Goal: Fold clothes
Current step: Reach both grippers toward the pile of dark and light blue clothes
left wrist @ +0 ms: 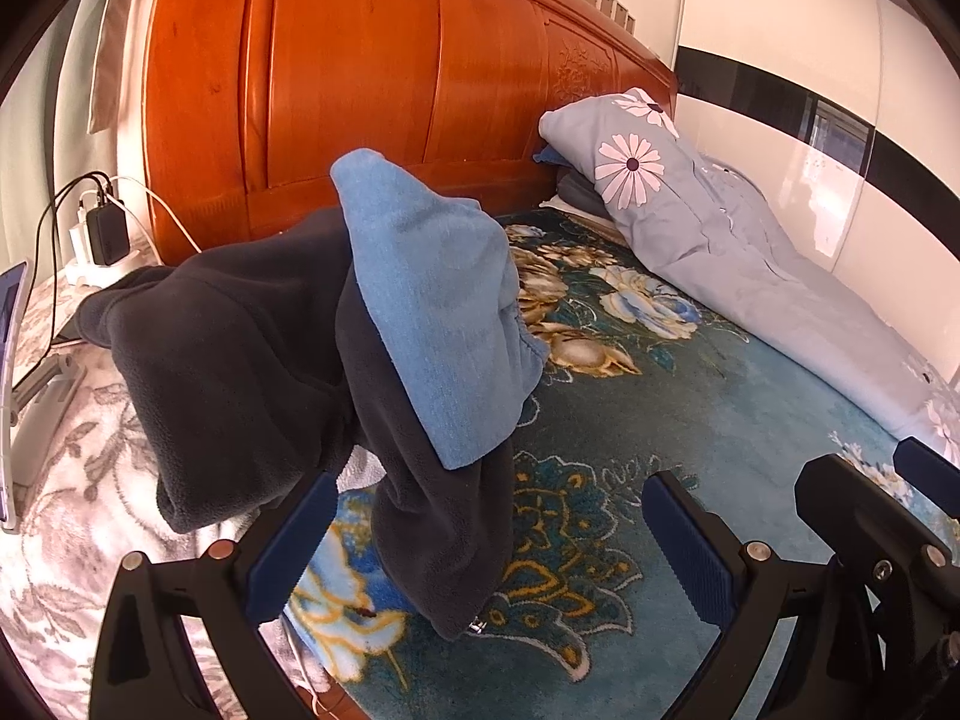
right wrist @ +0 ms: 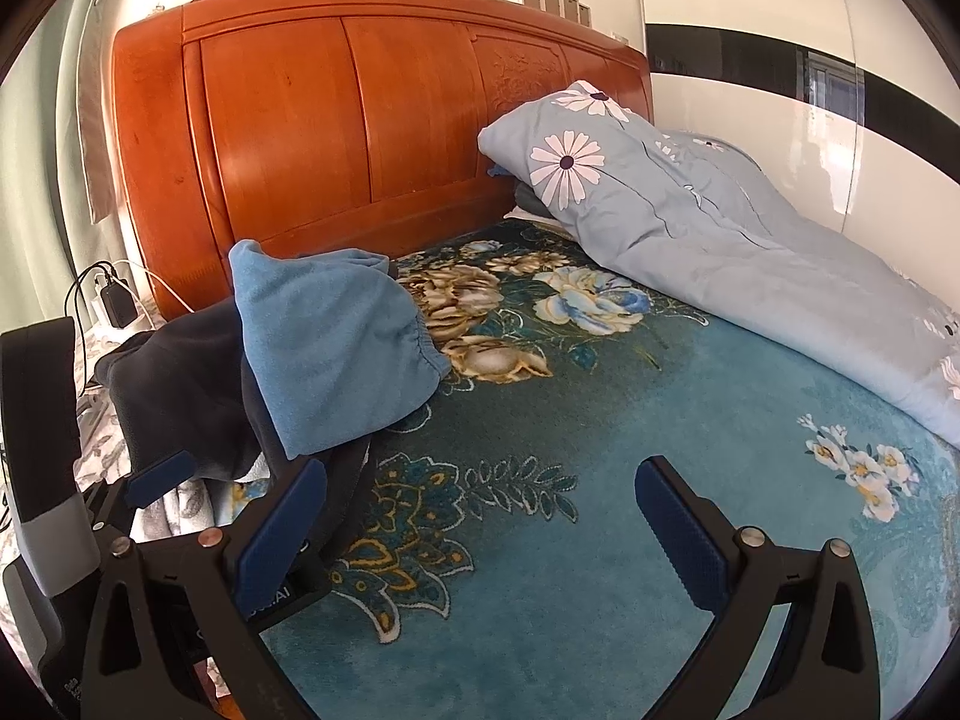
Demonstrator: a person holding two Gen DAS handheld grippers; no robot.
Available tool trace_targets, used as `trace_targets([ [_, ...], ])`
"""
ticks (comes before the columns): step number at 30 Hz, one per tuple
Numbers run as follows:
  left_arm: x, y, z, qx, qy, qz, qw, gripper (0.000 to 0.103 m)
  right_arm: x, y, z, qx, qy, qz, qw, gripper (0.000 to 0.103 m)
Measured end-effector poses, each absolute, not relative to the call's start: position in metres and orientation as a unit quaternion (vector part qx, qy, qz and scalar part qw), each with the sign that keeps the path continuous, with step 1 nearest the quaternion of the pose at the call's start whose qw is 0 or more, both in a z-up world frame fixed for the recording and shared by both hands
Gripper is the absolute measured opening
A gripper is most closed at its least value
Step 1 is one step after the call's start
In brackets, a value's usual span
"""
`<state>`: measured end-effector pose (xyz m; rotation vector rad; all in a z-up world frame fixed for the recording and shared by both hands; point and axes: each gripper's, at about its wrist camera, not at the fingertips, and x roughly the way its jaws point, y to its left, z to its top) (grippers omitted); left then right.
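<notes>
Clothes heaped, both grippers empty
You are holding left gripper [left wrist: 498, 546] and right gripper [right wrist: 480, 531] spread before the dark navy fleece garment [left wrist: 240, 348] under the light blue fleece garment [left wrist: 432, 312] at the teal floral bedspread's [right wrist: 600, 480] edge; you are risking pinching both layers

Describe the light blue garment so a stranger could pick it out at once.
Start at the orange wooden headboard and drop to the clothes heap at its foot on the left. The light blue garment lies on top of a dark navy fleece. Unlike the grey-blue daisy quilt on the right, it is plain, with a gathered elastic edge.
</notes>
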<state>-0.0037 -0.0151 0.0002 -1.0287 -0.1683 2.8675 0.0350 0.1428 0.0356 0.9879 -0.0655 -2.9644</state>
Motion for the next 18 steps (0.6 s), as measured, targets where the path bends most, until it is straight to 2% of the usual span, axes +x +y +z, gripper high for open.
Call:
trace_targets([
  [7,0.004,-0.022,0.005,-0.288,-0.066,0.955,0.024,0.103,0.034,0.145,0.041,0.311,-0.027,-0.95,0.019,0.103],
  [18,-0.001,-0.039,-0.002,-0.277,-0.09,0.956,0.027,0.103,0.021,0.138,0.044,0.297,-0.014,-0.951,0.079,0.103],
])
